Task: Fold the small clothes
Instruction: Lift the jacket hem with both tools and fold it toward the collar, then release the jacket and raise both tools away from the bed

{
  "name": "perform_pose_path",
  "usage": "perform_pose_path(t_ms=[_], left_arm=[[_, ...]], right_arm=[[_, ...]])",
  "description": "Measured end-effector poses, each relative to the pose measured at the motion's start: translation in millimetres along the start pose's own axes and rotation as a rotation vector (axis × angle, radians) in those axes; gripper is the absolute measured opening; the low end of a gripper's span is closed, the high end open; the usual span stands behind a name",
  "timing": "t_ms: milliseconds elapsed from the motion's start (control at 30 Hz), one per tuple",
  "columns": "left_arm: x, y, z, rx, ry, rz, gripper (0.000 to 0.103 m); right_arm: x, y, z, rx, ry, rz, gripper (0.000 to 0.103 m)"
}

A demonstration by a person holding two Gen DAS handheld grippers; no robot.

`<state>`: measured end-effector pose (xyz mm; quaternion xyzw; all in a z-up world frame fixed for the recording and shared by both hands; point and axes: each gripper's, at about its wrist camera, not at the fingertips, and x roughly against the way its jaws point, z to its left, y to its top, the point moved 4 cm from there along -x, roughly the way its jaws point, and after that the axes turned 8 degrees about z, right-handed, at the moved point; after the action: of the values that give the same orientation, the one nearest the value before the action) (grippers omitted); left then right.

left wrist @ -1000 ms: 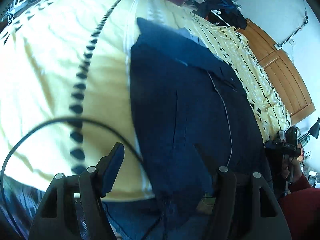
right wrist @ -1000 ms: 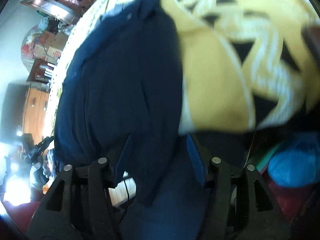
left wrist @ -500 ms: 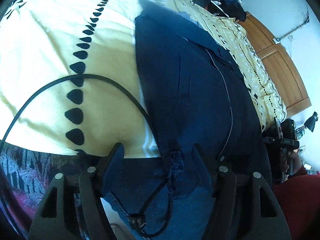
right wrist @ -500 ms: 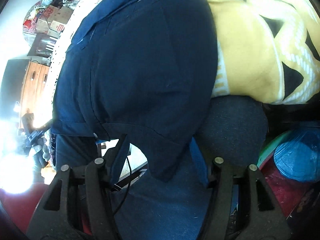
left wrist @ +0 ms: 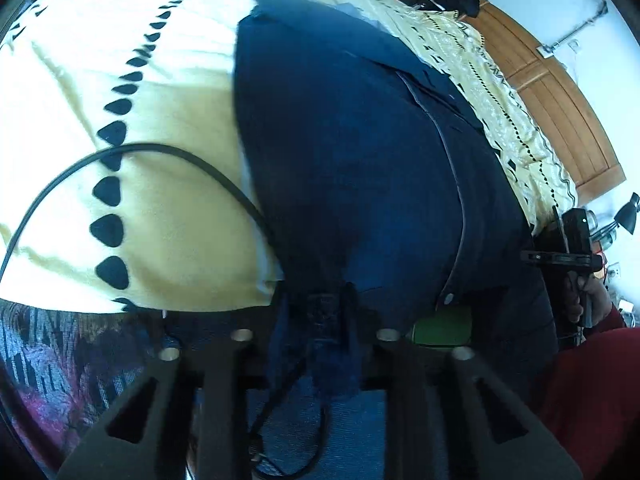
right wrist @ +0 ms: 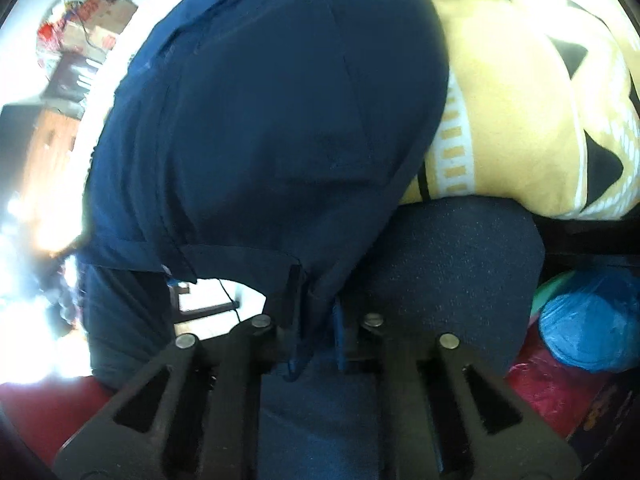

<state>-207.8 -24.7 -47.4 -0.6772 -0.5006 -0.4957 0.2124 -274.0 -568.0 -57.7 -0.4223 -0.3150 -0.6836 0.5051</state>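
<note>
Gripping the near hem of the navy shirt [left wrist: 360, 152], both the left gripper [left wrist: 316, 320] and the right gripper [right wrist: 316, 312] have jaws clenched on cloth. It lies ahead on the bed [left wrist: 168, 208], soft and light; corners seem the best hold.
</note>
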Motion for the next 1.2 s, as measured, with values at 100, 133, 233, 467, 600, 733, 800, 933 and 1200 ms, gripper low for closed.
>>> perform_pose_path(t_ms=[100, 133, 233, 467, 600, 733, 800, 933, 1200], left_arm=[[11, 4, -5, 0.023, -0.04, -0.046, 0.018], [17, 7, -7, 0.03, -0.063, -0.064, 0.018], [36, 22, -14, 0.038, -0.143, -0.125, 0.018], [67, 76, -13, 0.071, -0.259, -0.22, 0.018], [78, 124, -16, 0.086, -0.303, -0.286, 0.018], [51, 182, 8, 0.159, -0.254, -0.293, 0.02], [19, 209, 22, 0.193, -0.195, -0.253, 0.025], [-41, 242, 36, 0.21, -0.017, -0.111, 0.03], [30, 219, 0, 0.085, 0.029, -0.205, 0.04]], right_arm=[[27, 2, 4, -0.004, 0.115, -0.072, 0.008], [36, 4, 4, -0.008, 0.146, -0.09, 0.008], [66, 15, 6, -0.019, 0.25, -0.153, 0.008], [97, 49, -3, -0.086, 0.402, -0.245, 0.008], [109, 92, -18, -0.139, 0.442, -0.318, 0.008], [91, 139, -45, -0.211, 0.422, -0.314, 0.011], [73, 158, -57, -0.249, 0.39, -0.302, 0.017], [49, 173, -67, -0.291, 0.257, -0.258, 0.03], [138, 142, -36, -0.09, 0.092, -0.427, 0.039]])
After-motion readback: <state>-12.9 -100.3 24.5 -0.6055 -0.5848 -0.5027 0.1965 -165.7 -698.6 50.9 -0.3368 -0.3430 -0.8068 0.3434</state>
